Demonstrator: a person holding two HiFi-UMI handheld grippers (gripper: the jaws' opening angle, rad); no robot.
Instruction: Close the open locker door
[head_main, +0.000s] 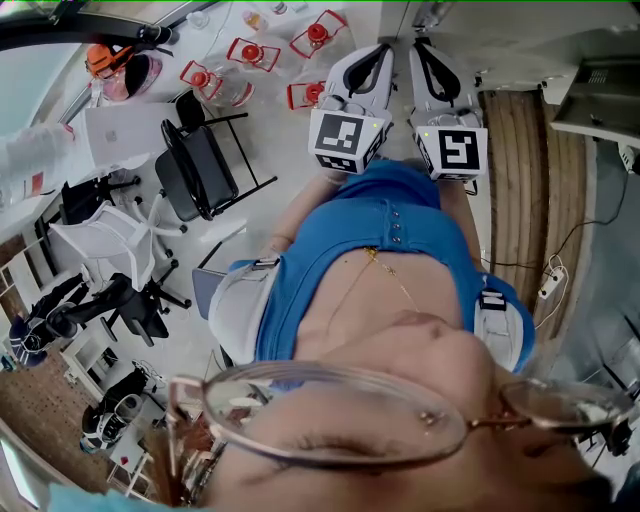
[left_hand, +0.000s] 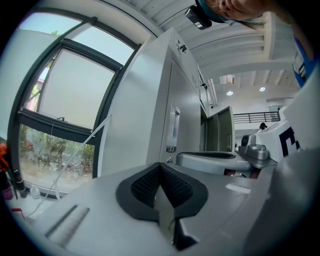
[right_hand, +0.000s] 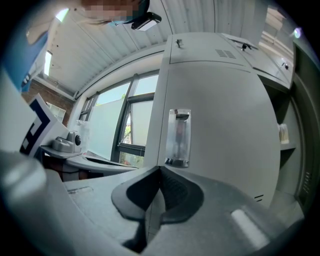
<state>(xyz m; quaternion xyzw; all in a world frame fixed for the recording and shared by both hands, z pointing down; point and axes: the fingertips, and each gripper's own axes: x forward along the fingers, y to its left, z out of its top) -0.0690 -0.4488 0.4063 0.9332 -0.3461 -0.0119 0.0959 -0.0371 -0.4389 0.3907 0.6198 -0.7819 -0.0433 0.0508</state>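
Fingers (left_hand: 144, 188) of my left gripper (left_hand: 160, 170) were pressed together on nothing, and my right gripper (right_hand: 160, 172) was the same, both held out level toward the grey lockers (right_hand: 215, 115). The open locker door (left_hand: 220, 134) stood swung out further along the row, well apart from both, past a closed front with a clear handle (left_hand: 172, 127). I judged it a thin, stiff, light sheet-metal panel, smooth-faced and free on its hinges, best pushed flat near its free edge with shut fingers, not gripped.
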